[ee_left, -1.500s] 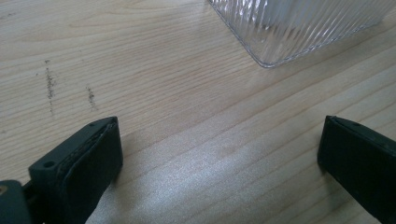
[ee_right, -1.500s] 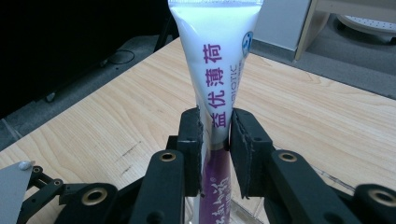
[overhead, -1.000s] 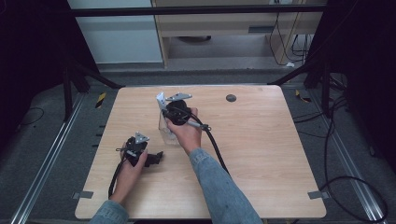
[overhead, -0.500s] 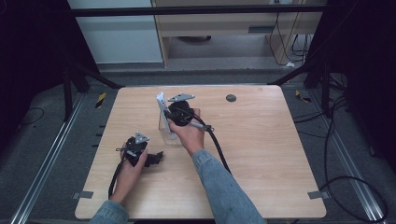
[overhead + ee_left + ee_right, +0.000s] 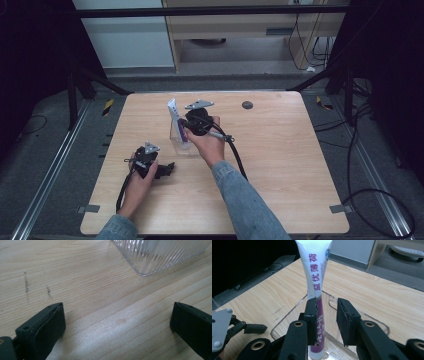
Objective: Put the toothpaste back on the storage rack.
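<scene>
A white and purple toothpaste tube stands upright in a clear ribbed plastic container near the table's middle. My right gripper straddles the tube's lower part. Its left pad touches the tube, while a gap separates the tube from the right pad, so the jaws stand narrowly open. From above, the tube rises from the container beside the right gripper. My left gripper rests low on the table, jaws wide open and empty, close to a corner of the container.
The wooden table has bare room to the right and front. A small dark round disc lies near the far edge. Black cables trail from both grippers. Floor rails and stands surround the table.
My right gripper has edged slightly to the right beside the tube. The left gripper and the container have stayed put.
</scene>
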